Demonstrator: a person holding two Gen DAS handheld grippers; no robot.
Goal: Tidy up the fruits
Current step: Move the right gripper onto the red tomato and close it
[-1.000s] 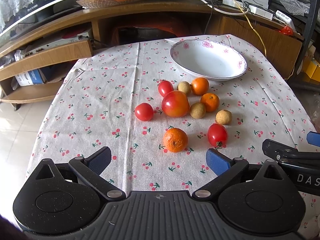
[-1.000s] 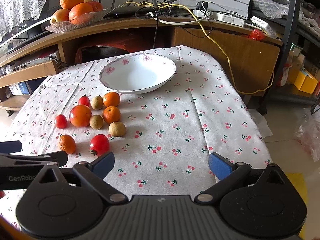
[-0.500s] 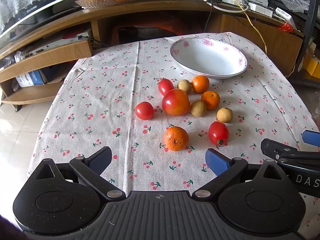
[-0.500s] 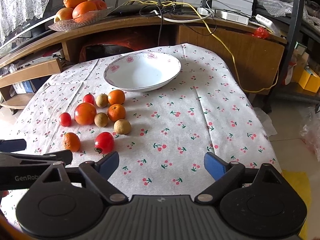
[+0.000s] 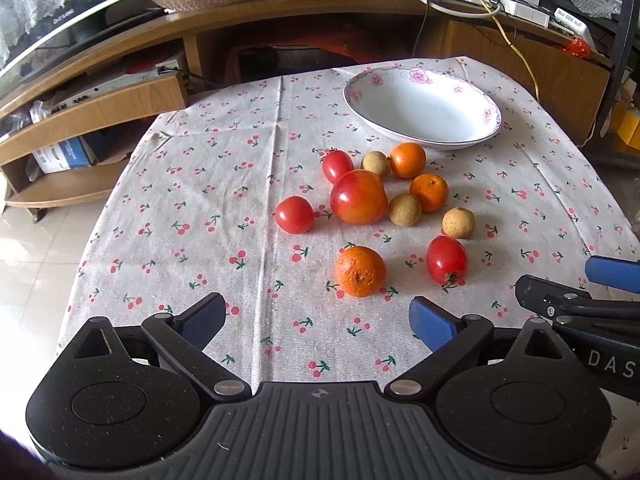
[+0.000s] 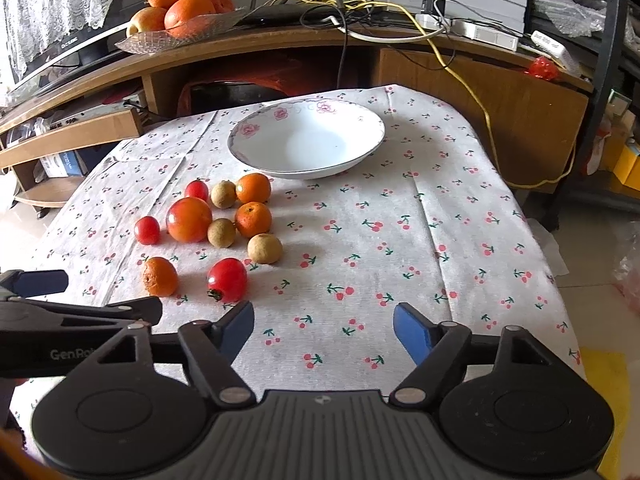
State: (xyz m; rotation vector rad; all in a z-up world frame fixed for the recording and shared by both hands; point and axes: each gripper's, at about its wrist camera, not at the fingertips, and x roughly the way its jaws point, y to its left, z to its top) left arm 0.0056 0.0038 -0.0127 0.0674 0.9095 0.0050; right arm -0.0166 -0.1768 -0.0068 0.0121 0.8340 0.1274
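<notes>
A white flowered bowl stands empty at the far side of the cherry-print tablecloth. In front of it lie a red-yellow apple, three tomatoes, three small oranges and three brown longans. The nearest orange and nearest tomato lie just beyond my fingers. My left gripper hangs open over the cloth, holding nothing. My right gripper is to the right of the fruit; its jaws are closing with nothing between them.
A wooden TV stand behind the table carries a glass dish of oranges, cables and power strips. The table edge drops to a tiled floor on the left. A dark metal rack stands at the right.
The right gripper's blue fingers have drawn closer together. The left gripper and all the fruit are where they were.
</notes>
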